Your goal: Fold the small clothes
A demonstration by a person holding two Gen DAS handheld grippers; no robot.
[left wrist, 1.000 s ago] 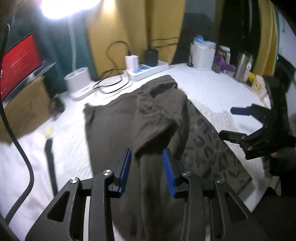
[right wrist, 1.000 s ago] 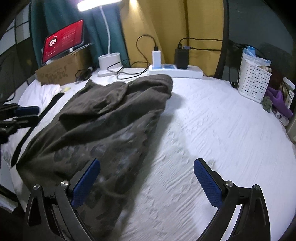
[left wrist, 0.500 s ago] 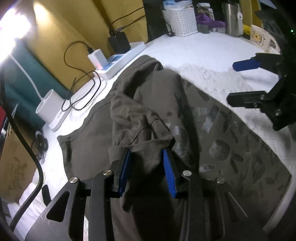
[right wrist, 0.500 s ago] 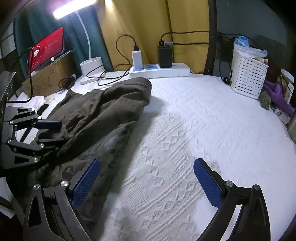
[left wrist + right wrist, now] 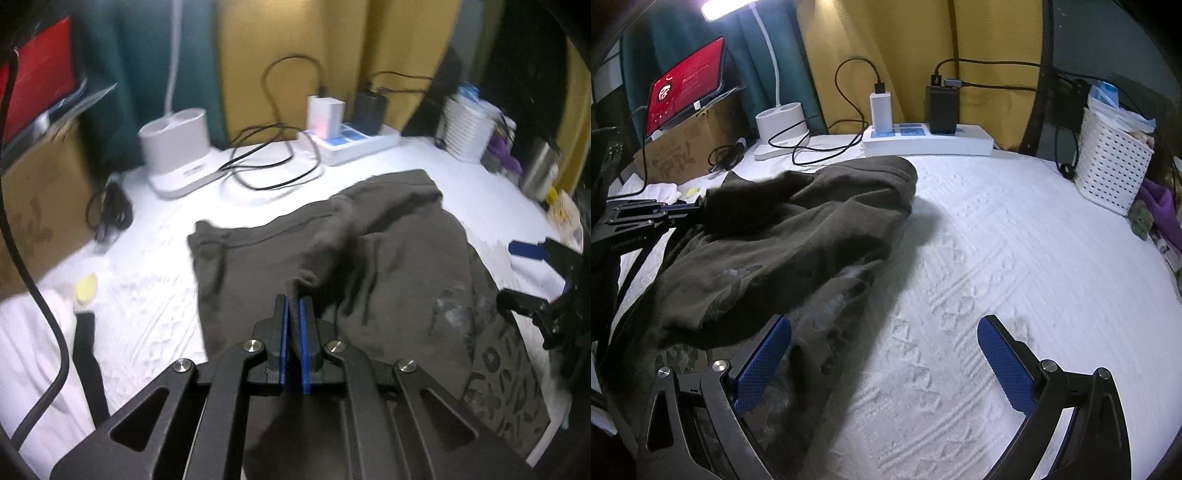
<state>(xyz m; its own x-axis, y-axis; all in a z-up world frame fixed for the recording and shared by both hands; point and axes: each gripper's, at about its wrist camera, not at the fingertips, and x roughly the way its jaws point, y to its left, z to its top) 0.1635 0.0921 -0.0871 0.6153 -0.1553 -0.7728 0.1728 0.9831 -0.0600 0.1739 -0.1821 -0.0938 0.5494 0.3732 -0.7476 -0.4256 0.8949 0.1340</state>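
Observation:
A dark olive garment [image 5: 388,258] lies rumpled on the white textured cover [image 5: 1015,240], a patterned layer showing at its near right edge. My left gripper [image 5: 293,301] has its jaws closing tight, the blue pads pinching a raised fold of this garment. In the right wrist view the left gripper [image 5: 687,208] holds the cloth [image 5: 798,236] at the far left, lifted a little. My right gripper [image 5: 882,354] stands wide open and holds nothing. Its left finger hangs over the garment's near edge and its right finger over bare cover. It also shows in the left wrist view as the right gripper [image 5: 521,277].
Along the back stand a white power strip [image 5: 927,142] with chargers and cables, a lamp base [image 5: 781,127] and a cardboard box [image 5: 683,155] bearing a red-screened tablet. A white basket [image 5: 1112,166] and a steel tumbler [image 5: 541,170] are at the right. A black strap [image 5: 86,350] lies left.
My left gripper's jaws went from partly apart around a fold to pressed together on it, and the hand swung left with the cloth. My right gripper shifted slightly, still open.

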